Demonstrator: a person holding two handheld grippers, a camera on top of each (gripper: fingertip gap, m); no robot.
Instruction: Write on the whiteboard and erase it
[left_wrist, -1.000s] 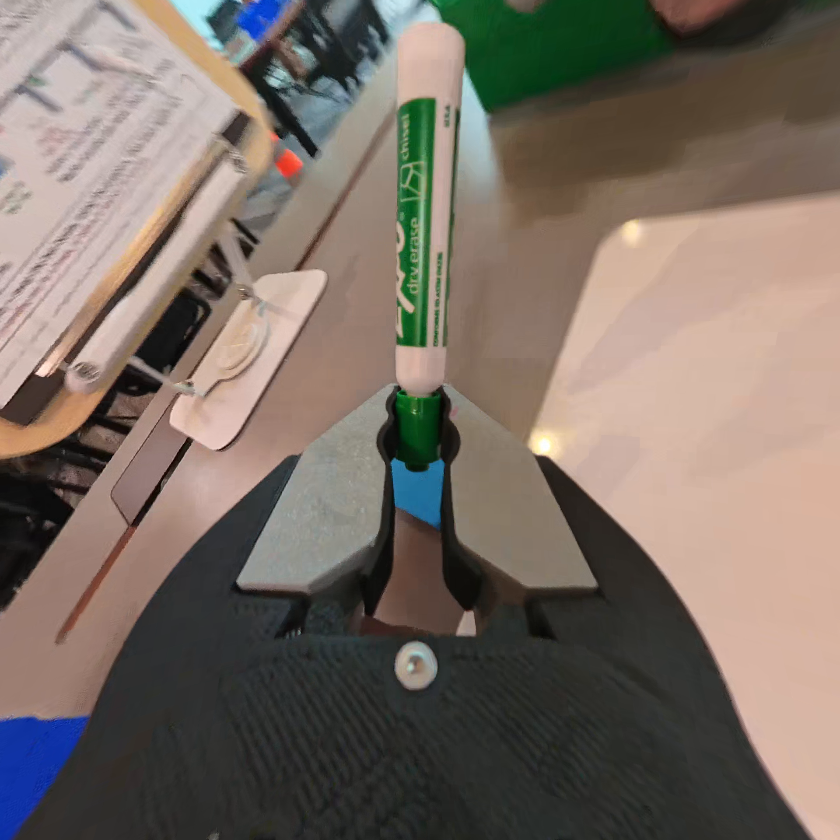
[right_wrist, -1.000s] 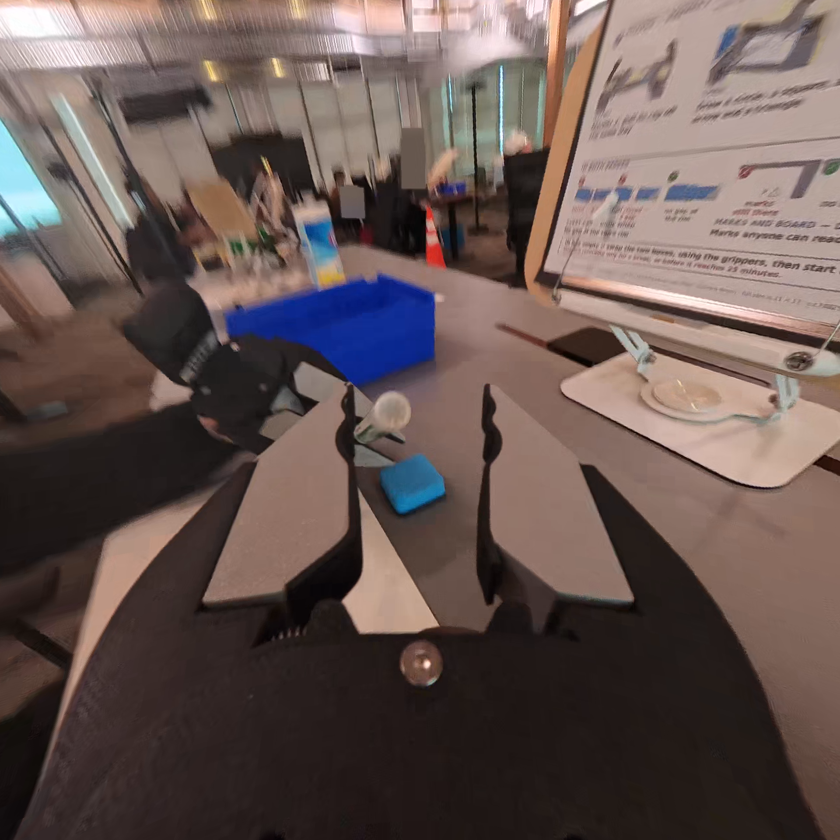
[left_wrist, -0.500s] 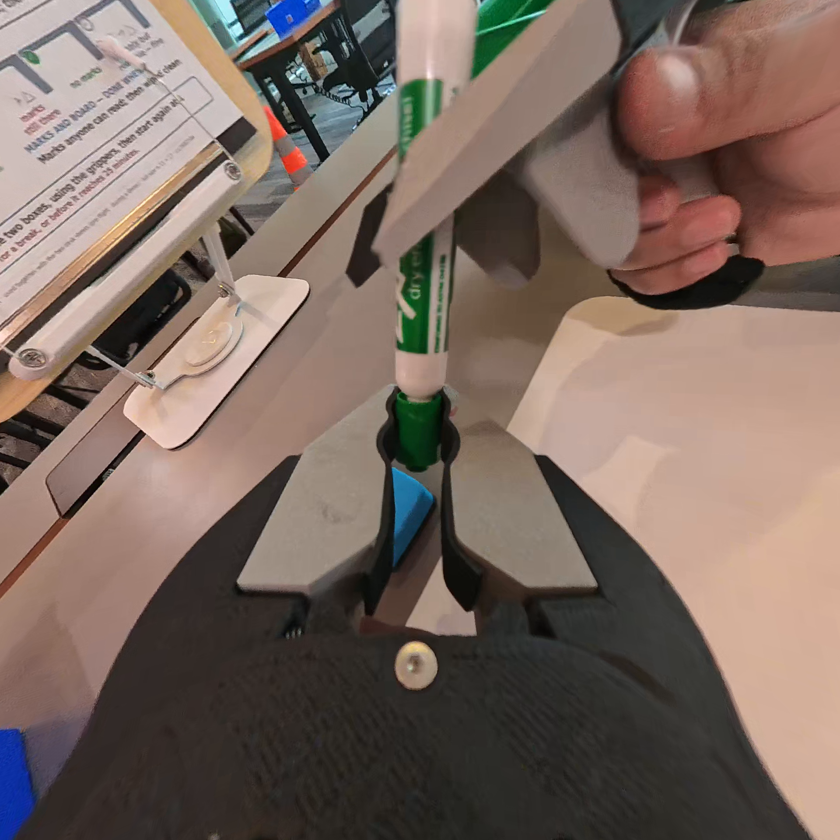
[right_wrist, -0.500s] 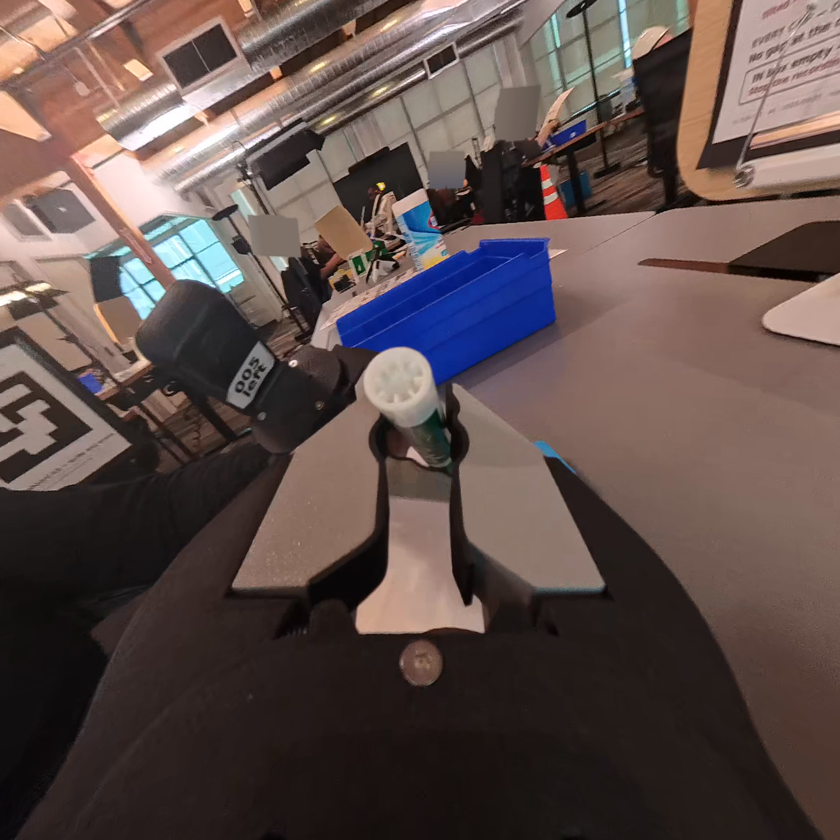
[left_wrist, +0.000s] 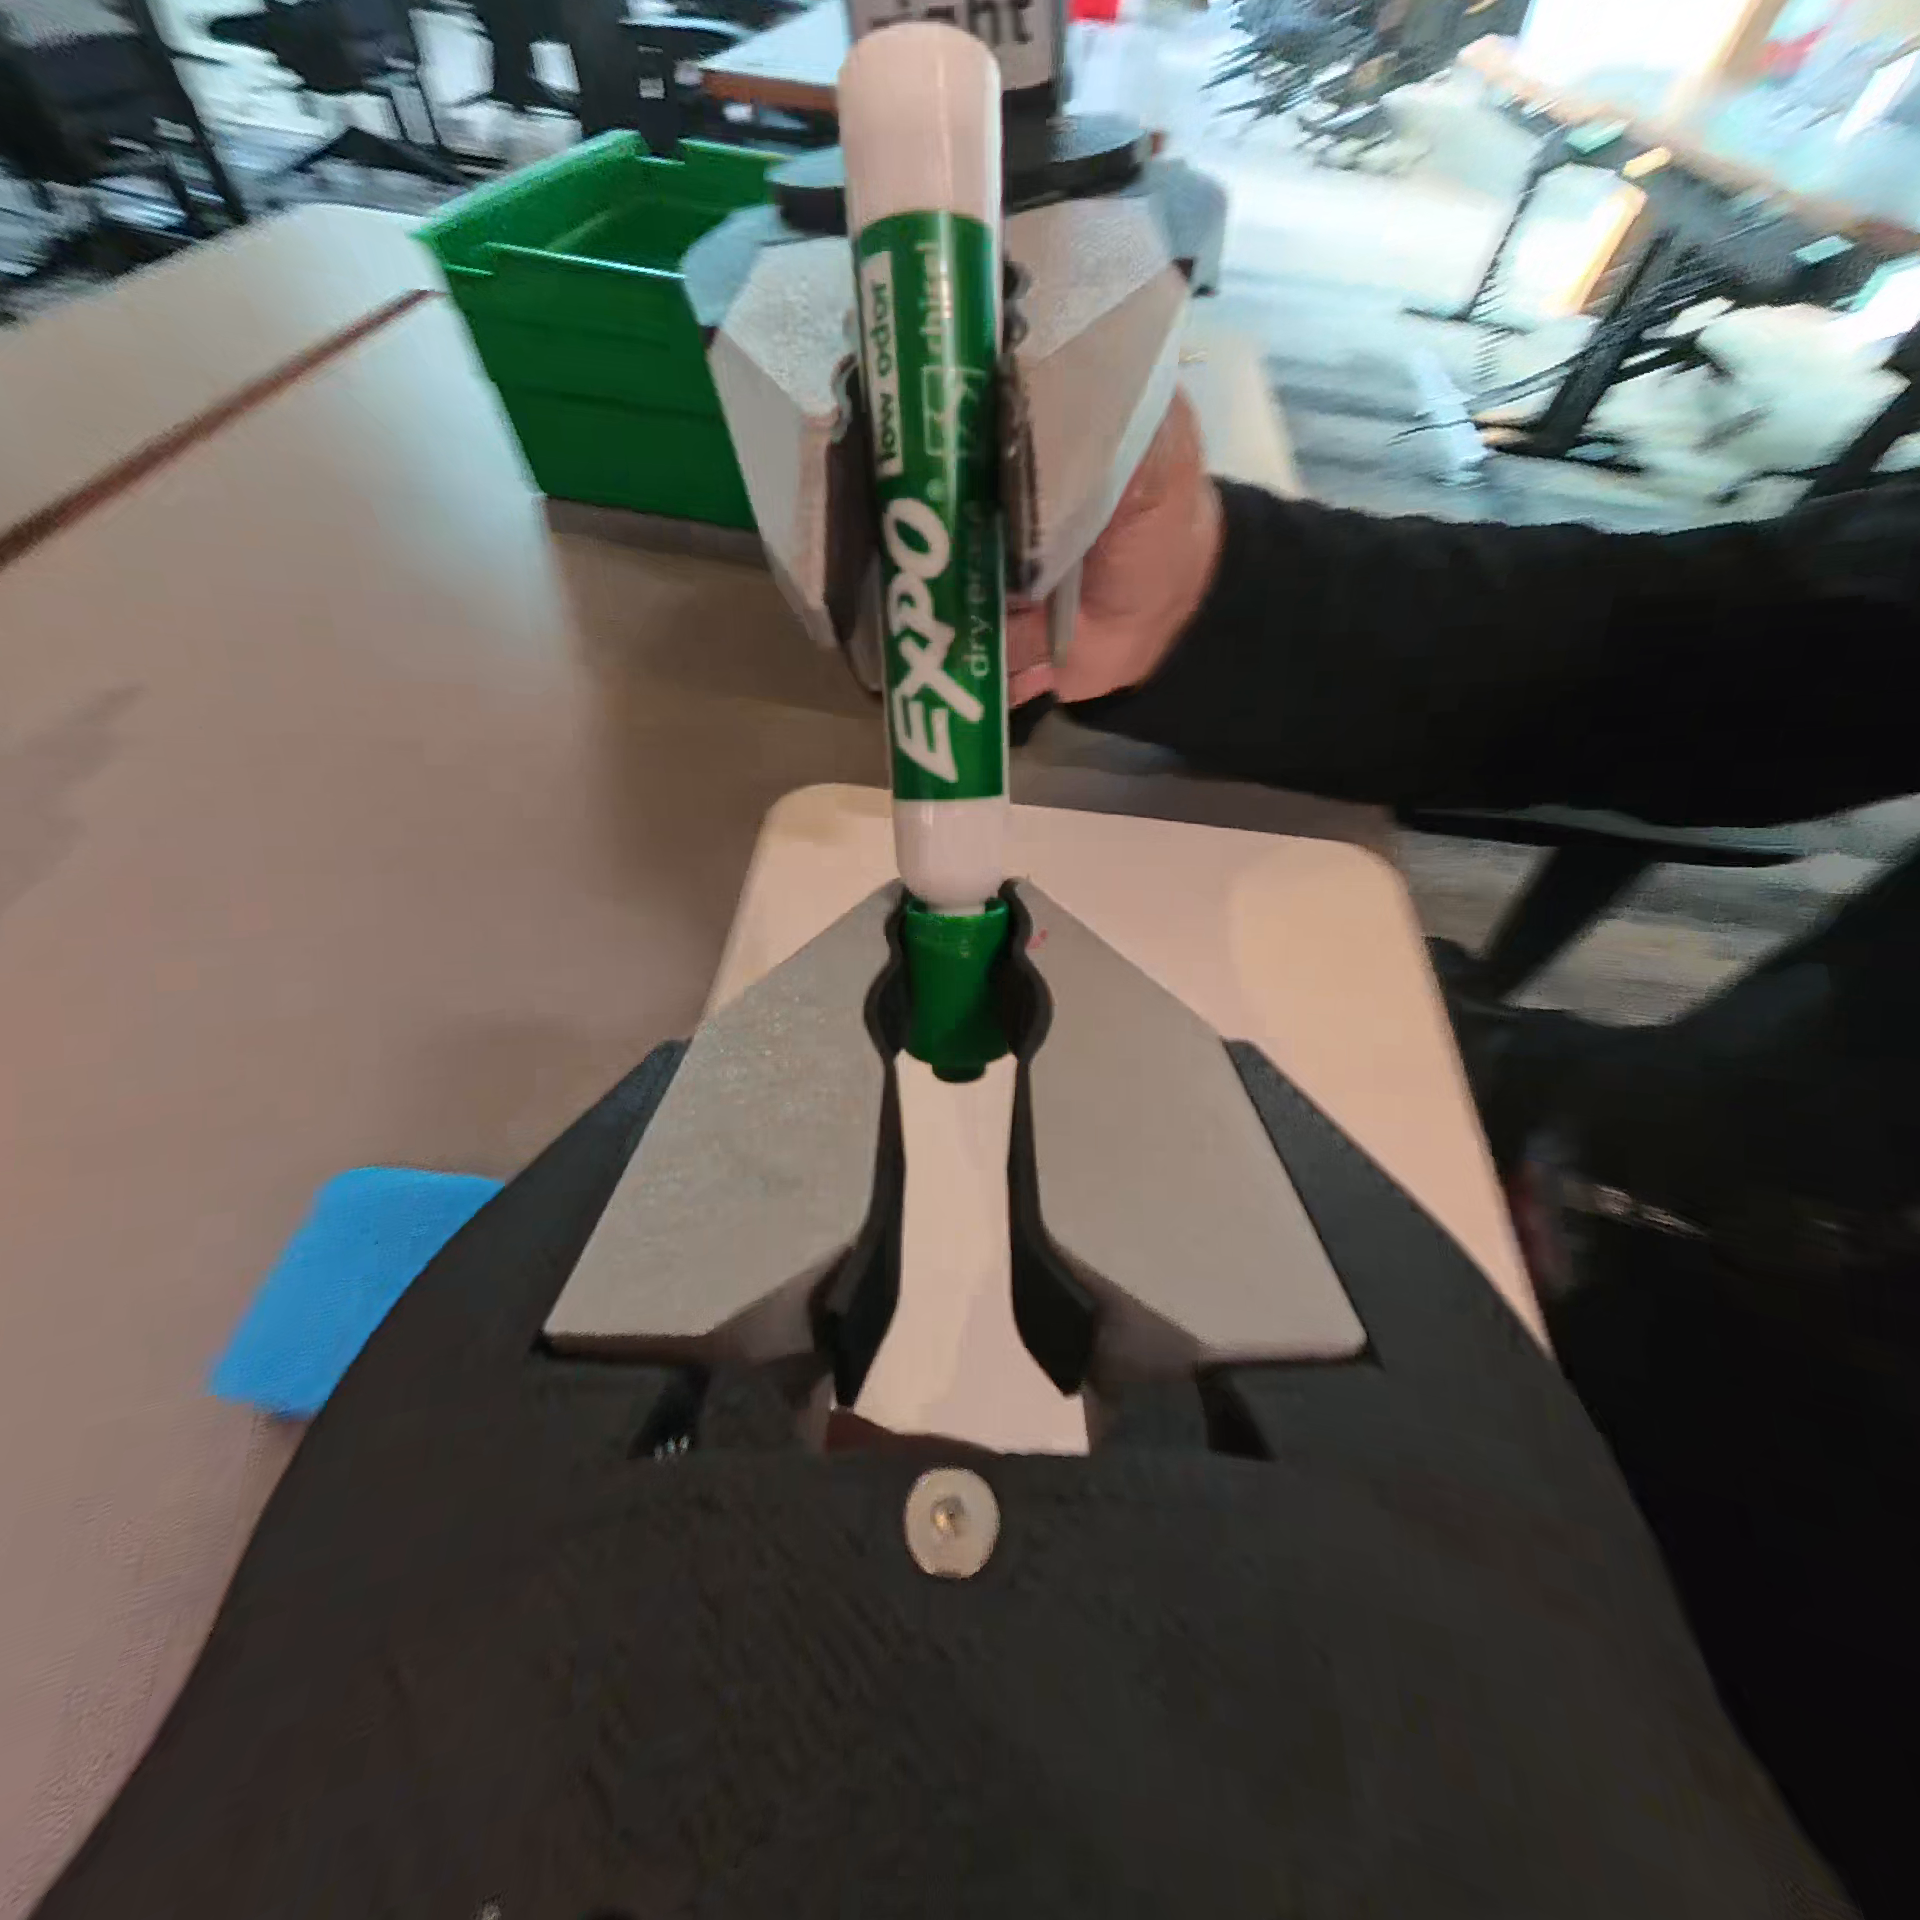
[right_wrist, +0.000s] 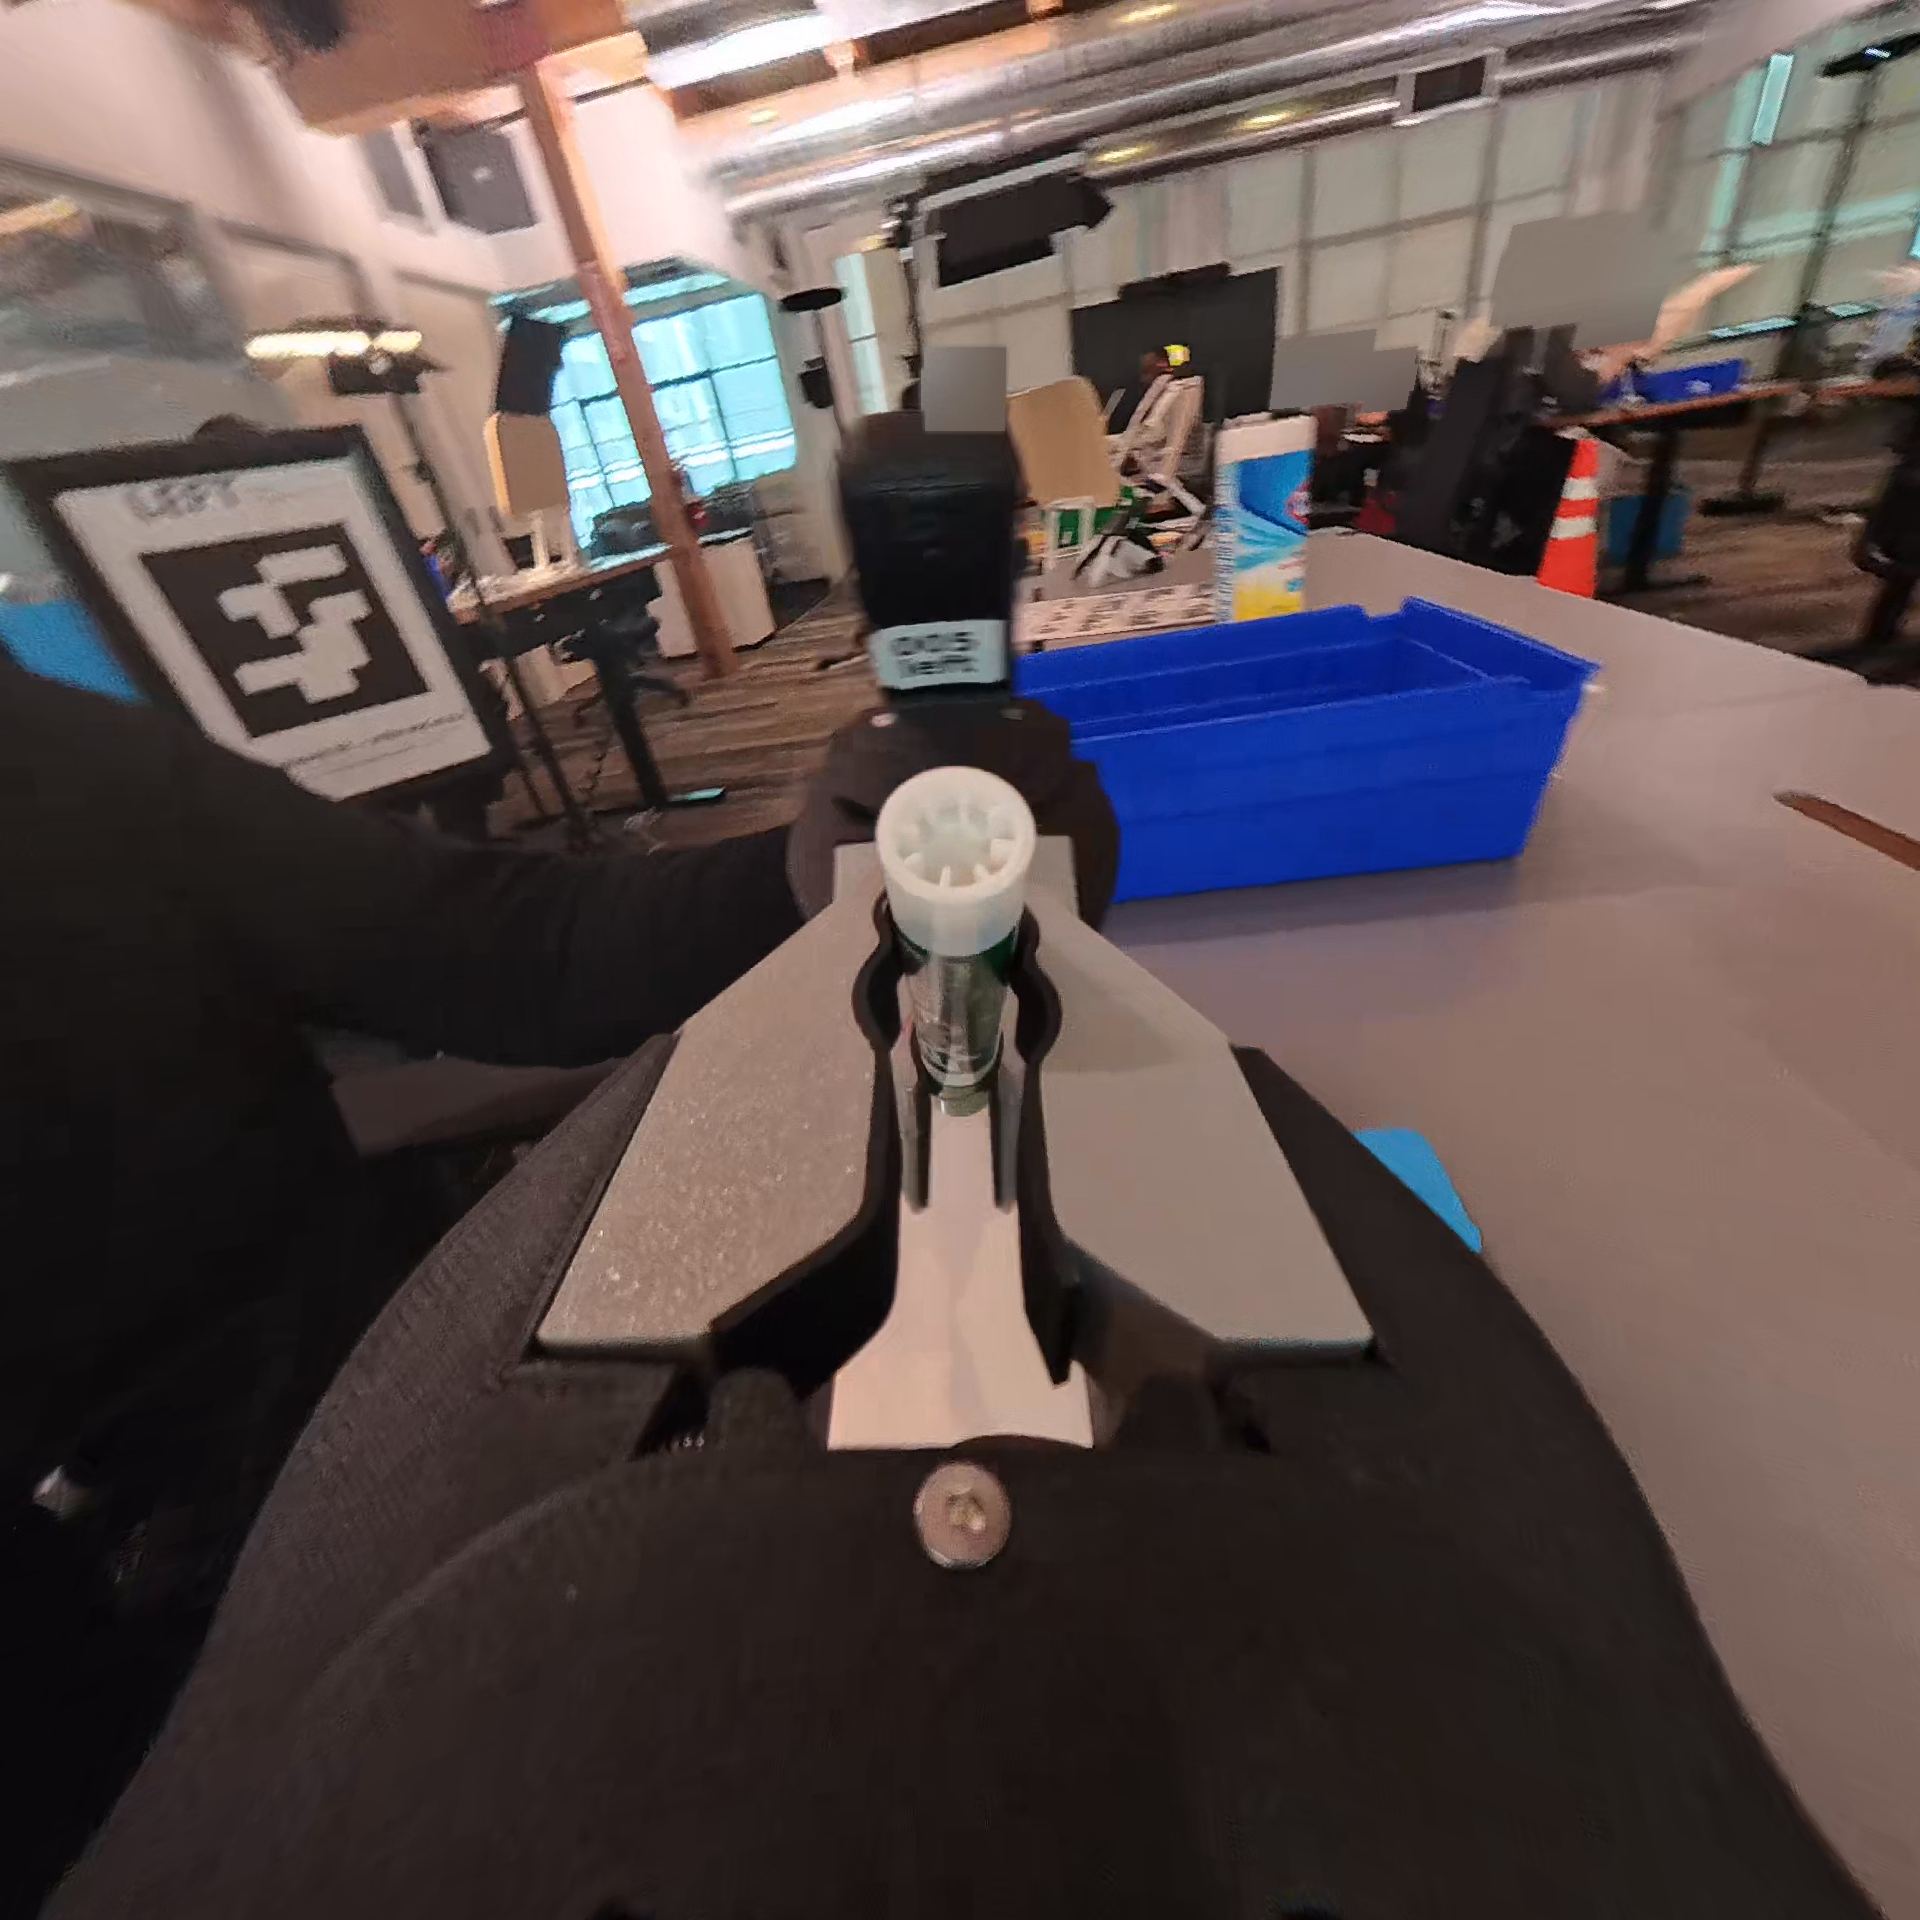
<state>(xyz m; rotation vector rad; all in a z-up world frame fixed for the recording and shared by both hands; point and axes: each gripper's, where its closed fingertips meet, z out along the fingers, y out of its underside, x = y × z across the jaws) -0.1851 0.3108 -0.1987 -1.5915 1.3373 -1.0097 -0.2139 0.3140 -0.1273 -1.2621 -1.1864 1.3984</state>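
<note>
Two grippers share one green marker (left_wrist: 935, 499): the left gripper (left_wrist: 951, 987) jaws clamp its cap, the right gripper (right_wrist: 954, 997) jaws clamp its barrel, above the whiteboard (left_wrist: 1247, 987).

Off-task stuff: green bin (left_wrist: 592, 312) at 11 o'clock, blue bin (right_wrist: 1320, 727) and orange cone (right_wrist: 1569, 520) around 2 o'clock.

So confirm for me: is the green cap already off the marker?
No, the green cap is on the marker, clamped between the left gripper's fingers.
</note>
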